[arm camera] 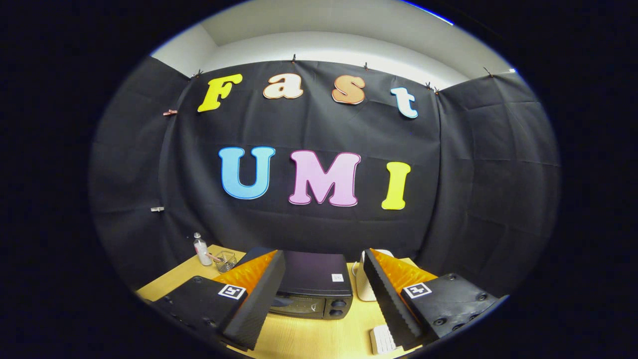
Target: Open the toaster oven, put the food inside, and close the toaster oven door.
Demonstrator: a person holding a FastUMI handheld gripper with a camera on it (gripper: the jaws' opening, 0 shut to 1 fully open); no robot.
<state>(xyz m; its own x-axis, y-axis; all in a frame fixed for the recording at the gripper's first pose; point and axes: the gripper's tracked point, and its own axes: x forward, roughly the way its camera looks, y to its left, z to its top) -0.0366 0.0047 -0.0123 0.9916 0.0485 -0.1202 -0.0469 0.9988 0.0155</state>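
In the gripper view, the gripper [324, 299] hangs above a light wooden table [309, 334] with its two fingers [259, 299] spread wide apart and nothing held between them. Neither finger touches any object. The toaster oven [314, 284], a dark box with a flat top, sits on the table just ahead of the fingers and in the gap between them, closer to the left finger, which covers its left part. Its door [294, 305] looks closed, with the glass front facing the camera, and two round knobs [339, 307] stand one above the other at the right end of the front. A small pale sticker [337, 277] lies on the oven's top near its right edge. Just right of the oven, partly hidden behind the right finger, stands a white object [363, 284]; I cannot tell what it is. Nearer the camera, beside the right finger's base, lies a small white ridged item [383, 340], too blurred to identify. Beyond the left finger, at the far left corner of the table, a small clear bottle [201, 249] stands upright next to a glass cup [226, 260] holding something thin
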